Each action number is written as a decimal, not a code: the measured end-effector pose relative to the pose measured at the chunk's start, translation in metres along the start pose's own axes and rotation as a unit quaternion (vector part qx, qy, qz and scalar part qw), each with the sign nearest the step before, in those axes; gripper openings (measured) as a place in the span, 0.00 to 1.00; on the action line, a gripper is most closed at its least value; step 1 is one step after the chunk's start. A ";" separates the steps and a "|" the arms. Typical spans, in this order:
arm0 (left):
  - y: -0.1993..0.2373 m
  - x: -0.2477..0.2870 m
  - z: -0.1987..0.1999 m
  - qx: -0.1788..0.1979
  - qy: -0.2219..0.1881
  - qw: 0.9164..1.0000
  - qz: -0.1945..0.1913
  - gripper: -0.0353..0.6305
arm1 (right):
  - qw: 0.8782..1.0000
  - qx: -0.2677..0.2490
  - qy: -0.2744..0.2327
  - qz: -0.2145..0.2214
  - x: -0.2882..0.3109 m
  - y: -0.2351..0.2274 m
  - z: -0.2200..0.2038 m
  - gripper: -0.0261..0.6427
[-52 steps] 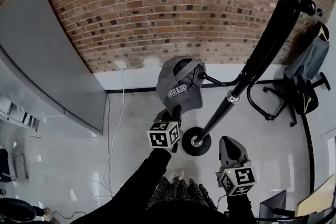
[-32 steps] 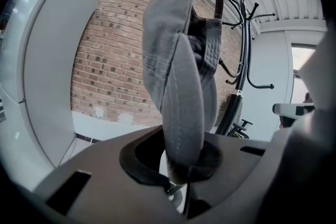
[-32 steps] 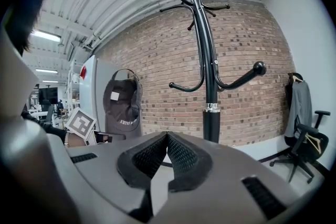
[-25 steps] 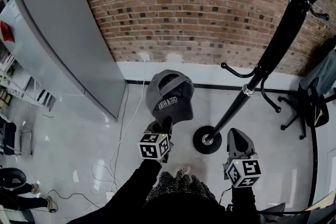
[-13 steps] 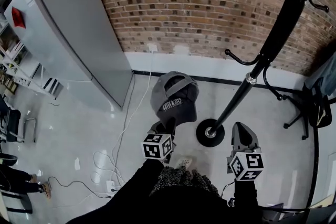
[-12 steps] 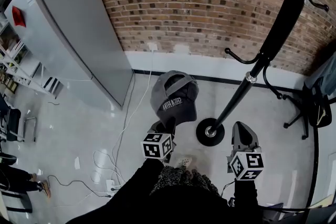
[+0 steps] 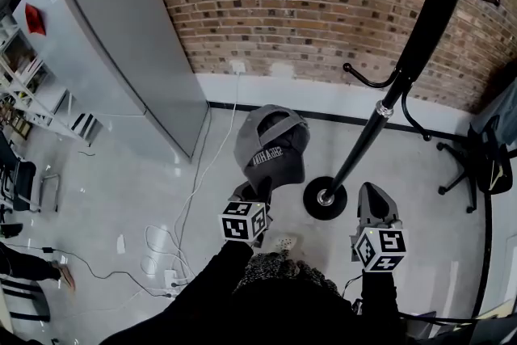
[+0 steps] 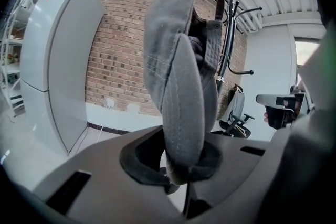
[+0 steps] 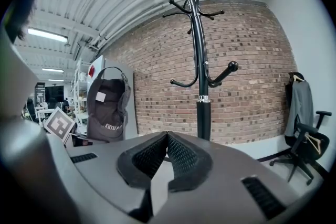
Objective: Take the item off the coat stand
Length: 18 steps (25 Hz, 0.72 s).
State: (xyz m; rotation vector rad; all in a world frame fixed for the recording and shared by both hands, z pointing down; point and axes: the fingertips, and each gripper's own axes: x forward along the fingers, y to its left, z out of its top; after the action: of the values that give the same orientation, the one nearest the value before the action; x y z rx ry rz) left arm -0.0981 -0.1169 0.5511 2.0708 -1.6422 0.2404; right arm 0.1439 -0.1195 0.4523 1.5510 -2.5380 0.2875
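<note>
A grey baseball cap (image 7: pixel 271 149) hangs free of the black coat stand (image 7: pixel 404 69), to the left of its pole and round base (image 7: pixel 325 198). My left gripper (image 7: pixel 258 190) is shut on the cap's brim from below. In the left gripper view the folded brim (image 8: pixel 178 86) fills the gap between the jaws of my left gripper (image 8: pixel 181 165). My right gripper (image 7: pixel 371 191) is shut and holds nothing, right of the base. In the right gripper view my right gripper (image 9: pixel 167 136) faces the stand (image 9: pixel 199 60), with the cap (image 9: pixel 107 107) at the left.
A tall grey cabinet (image 7: pixel 121 52) leans along the brick wall (image 7: pixel 307 4) at the left. White cables (image 7: pixel 161 246) trail over the glossy floor. An office chair (image 7: pixel 485 157) with a garment stands at the right, and shelving (image 7: pixel 16 93) at the far left edge.
The cap has come away from the stand's lower hook and moved left with my left gripper. The view has shifted left, showing more of the cabinet. My right gripper stays shut and empty.
</note>
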 end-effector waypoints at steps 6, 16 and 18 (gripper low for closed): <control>-0.002 -0.006 0.003 0.001 -0.006 1.000 0.006 0.11 | 1.000 0.005 -0.015 0.009 -0.002 -0.002 0.005 0.05; -0.003 -0.008 0.005 0.006 -0.010 1.000 0.014 0.11 | 1.000 -0.001 -0.024 0.014 -0.001 -0.005 0.008 0.05; -0.004 -0.008 0.005 0.005 -0.009 1.000 0.012 0.11 | 1.000 -0.007 -0.025 0.016 -0.001 -0.003 0.008 0.05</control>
State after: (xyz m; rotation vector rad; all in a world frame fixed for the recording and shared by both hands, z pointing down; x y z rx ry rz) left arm -0.0969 -0.1118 0.5421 2.0673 -1.6808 0.2388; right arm 0.1471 -0.1219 0.4443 1.5331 -2.5979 0.2373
